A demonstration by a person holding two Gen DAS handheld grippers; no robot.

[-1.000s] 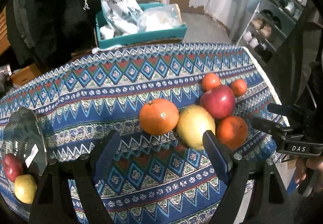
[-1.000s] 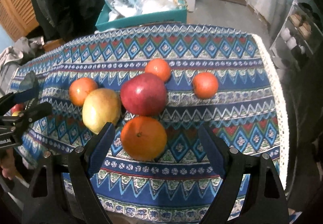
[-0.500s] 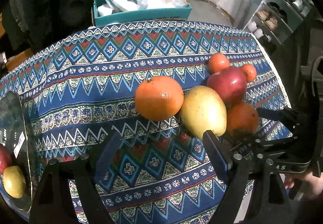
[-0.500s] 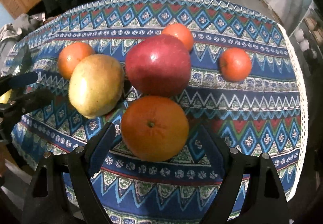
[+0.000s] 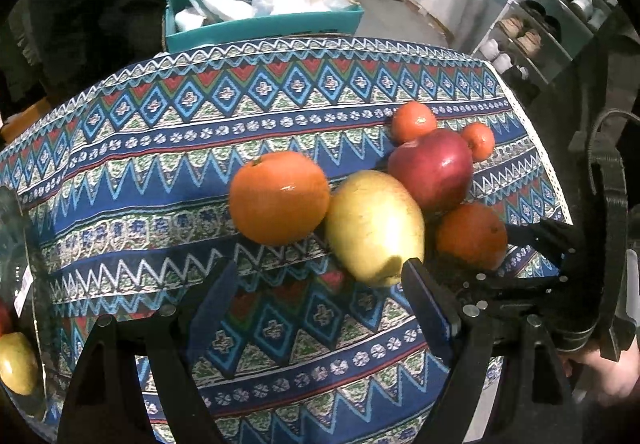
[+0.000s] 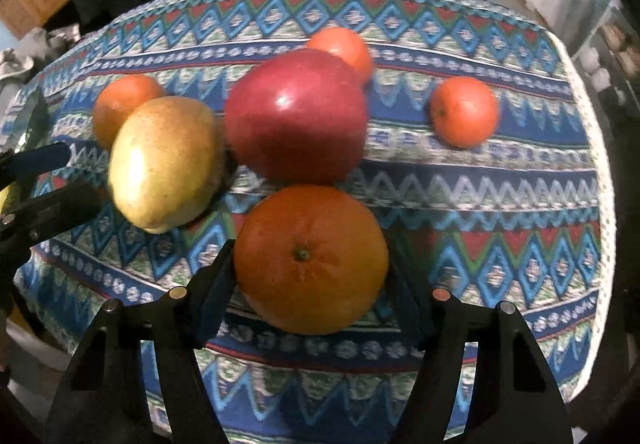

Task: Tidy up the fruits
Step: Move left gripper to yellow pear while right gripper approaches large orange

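My right gripper [image 6: 310, 284] has just been closing its jaws around the near orange [image 6: 311, 259], which sits squarely between them at its widest part; the pads look to be touching its sides, though I cannot tell whether they press firmly. I judge the grip the main risk: a round, smooth skin could squirt forward if the pads bite below the middle, and it would knock the red apple [image 6: 296, 115] just beyond, which in turn crowds the yellow pear [image 6: 166, 161] to its left. My left gripper [image 5: 316, 288] hangs open over bare tablecloth [image 5: 280, 332], its right finger's tip just beside the pear's near end, so a careless drop could nudge that fruit. Farther off sit the second orange [image 5: 279, 197] and two small tangerines [image 6: 464, 111], well clear.
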